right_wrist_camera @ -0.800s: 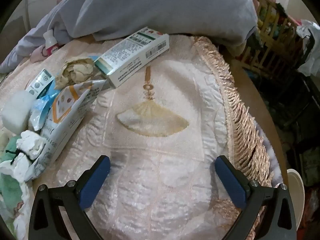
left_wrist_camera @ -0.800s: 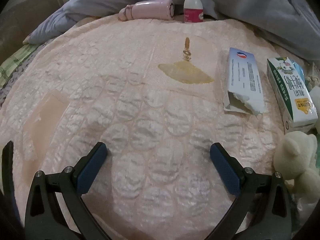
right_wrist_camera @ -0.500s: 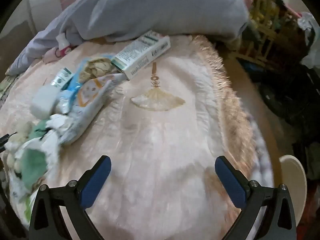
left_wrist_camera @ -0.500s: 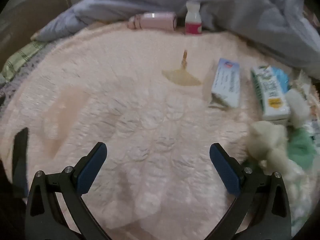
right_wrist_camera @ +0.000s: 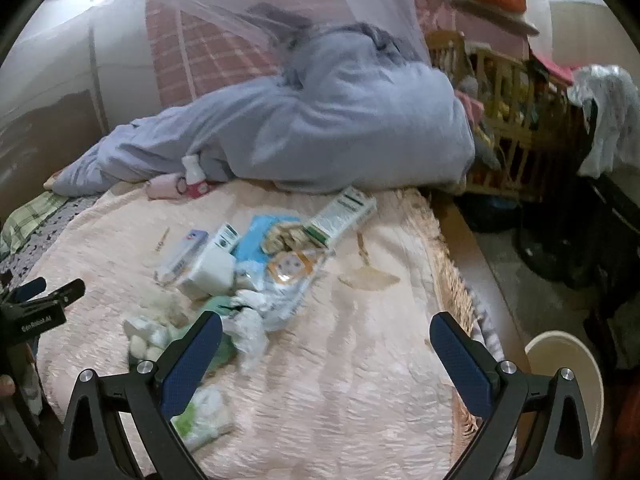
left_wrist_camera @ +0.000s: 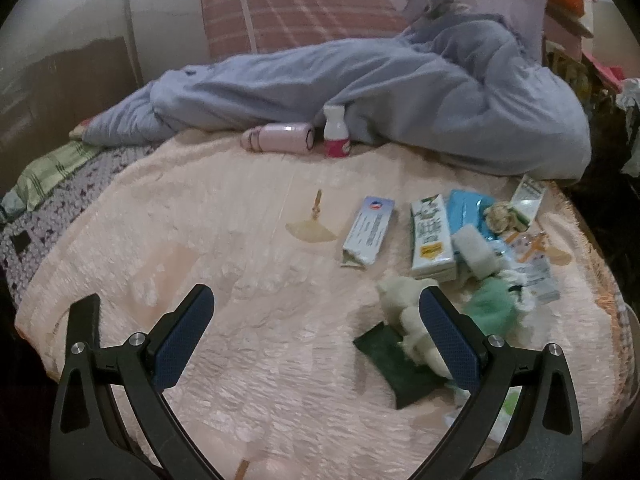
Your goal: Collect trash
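Trash lies scattered on a pink bedspread [left_wrist_camera: 248,264]: a torn white-and-blue box [left_wrist_camera: 370,230], a green-and-white carton [left_wrist_camera: 432,236], a blue pack [left_wrist_camera: 468,208], crumpled paper [left_wrist_camera: 500,214], white tissue wads [right_wrist_camera: 250,322] and a printed wrapper [right_wrist_camera: 292,270]. A second long carton [right_wrist_camera: 346,216] lies toward the bed's right edge. My left gripper [left_wrist_camera: 316,334] hangs open above the bedspread, its right finger next to a cream wad [left_wrist_camera: 404,300] and a dark green piece [left_wrist_camera: 394,356]. My right gripper [right_wrist_camera: 326,354] is open over bare bedspread, right of the pile. The left gripper's tips [right_wrist_camera: 52,290] show at the right view's left edge.
A pink bottle [left_wrist_camera: 280,138] lies beside a small upright white bottle [left_wrist_camera: 335,132] against a rumpled blue-grey duvet [left_wrist_camera: 400,96] at the back. A cream bucket [right_wrist_camera: 568,368] stands on the floor right of the bed. Wooden cot rails [right_wrist_camera: 500,72] and clutter fill the far right.
Both grippers have pulled back and risen, so the trash pile looks smaller and farther, and the duvet, wall and bucket have come into view. Both stay open.
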Demonstrator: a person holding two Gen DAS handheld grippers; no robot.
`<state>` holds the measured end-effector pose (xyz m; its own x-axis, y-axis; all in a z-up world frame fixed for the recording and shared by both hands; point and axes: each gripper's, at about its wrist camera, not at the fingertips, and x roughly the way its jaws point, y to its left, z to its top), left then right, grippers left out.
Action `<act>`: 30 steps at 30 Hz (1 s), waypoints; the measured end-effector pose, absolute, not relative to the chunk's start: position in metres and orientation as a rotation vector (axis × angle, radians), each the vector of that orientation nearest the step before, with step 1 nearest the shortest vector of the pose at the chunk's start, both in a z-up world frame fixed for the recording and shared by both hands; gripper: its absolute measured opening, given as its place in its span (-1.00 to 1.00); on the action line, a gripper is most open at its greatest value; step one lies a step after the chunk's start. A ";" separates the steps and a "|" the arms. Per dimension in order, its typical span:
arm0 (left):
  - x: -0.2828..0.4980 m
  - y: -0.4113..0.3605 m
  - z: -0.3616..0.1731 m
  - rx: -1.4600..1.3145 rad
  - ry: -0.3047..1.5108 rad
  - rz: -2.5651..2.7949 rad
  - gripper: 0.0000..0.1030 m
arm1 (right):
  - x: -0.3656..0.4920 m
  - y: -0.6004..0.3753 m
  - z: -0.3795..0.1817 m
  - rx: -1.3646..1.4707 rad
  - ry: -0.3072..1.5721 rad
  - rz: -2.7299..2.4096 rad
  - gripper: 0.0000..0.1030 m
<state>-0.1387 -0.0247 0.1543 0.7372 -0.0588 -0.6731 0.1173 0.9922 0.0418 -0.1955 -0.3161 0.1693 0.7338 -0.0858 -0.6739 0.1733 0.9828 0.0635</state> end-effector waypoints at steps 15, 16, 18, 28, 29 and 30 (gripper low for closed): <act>-0.156 -0.045 0.169 0.089 0.673 -0.088 0.98 | -0.210 -0.290 0.192 0.097 0.645 -0.124 1.00; -0.157 -0.046 0.170 0.092 0.670 -0.086 0.98 | -0.210 -0.290 0.192 0.100 0.645 -0.125 1.00; -0.158 -0.047 0.170 0.095 0.665 -0.084 0.98 | -0.209 -0.291 0.192 0.105 0.649 -0.126 1.00; -0.160 -0.049 0.171 0.089 0.661 -0.087 0.98 | -0.210 -0.292 0.191 0.108 0.650 -0.136 1.00; -0.160 -0.050 0.172 0.089 0.660 -0.085 0.98 | -0.210 -0.292 0.192 0.109 0.650 -0.137 1.00; -0.160 -0.051 0.172 0.092 0.658 -0.082 0.98 | -0.210 -0.292 0.191 0.110 0.650 -0.135 1.00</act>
<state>-0.1604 -0.0509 0.1720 0.7885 -0.0466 -0.6133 0.1050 0.9927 0.0596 -0.2101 -0.2917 0.1913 0.7879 -0.0903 -0.6091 0.1594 0.9854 0.0601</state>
